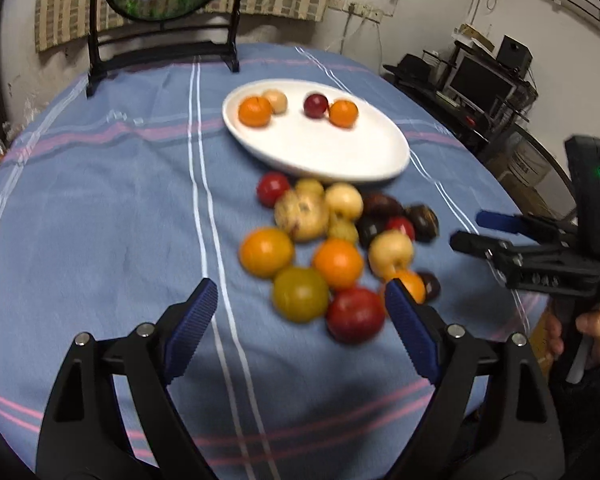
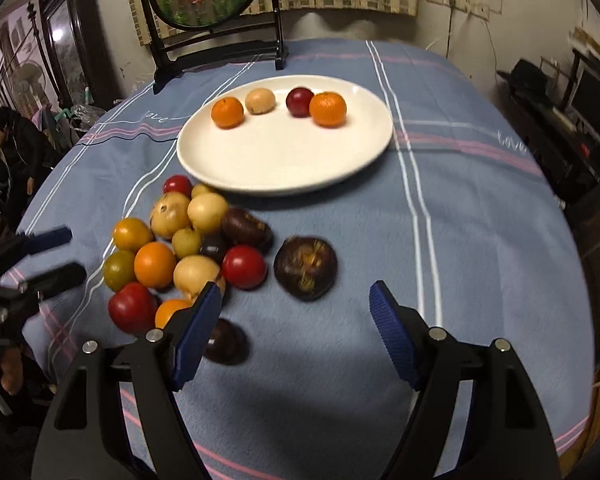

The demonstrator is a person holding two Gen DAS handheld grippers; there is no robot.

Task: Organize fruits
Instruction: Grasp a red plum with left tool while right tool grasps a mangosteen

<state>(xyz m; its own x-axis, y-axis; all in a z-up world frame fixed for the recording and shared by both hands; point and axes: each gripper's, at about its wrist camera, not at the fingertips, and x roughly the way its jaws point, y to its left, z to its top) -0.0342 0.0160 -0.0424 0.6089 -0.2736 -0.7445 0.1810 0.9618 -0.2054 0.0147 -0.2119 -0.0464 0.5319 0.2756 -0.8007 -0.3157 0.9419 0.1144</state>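
Both tools gape, empty: left tool (image 1: 300, 312), right tool (image 2: 296, 308). Mangosteen (image 2: 305, 268) sits apart, nearside of white plate (image 2: 284, 176). Advice: straddle widest girth, squeeze gently, avoid nudging pile.

Black left gripper (image 1: 300, 300) frame, ribbed blue pads, silver screws.

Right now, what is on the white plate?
On the white plate four fruits sit along its far side: two oranges, a pale tan fruit and a dark red one. The near half is bare; nothing covers it.
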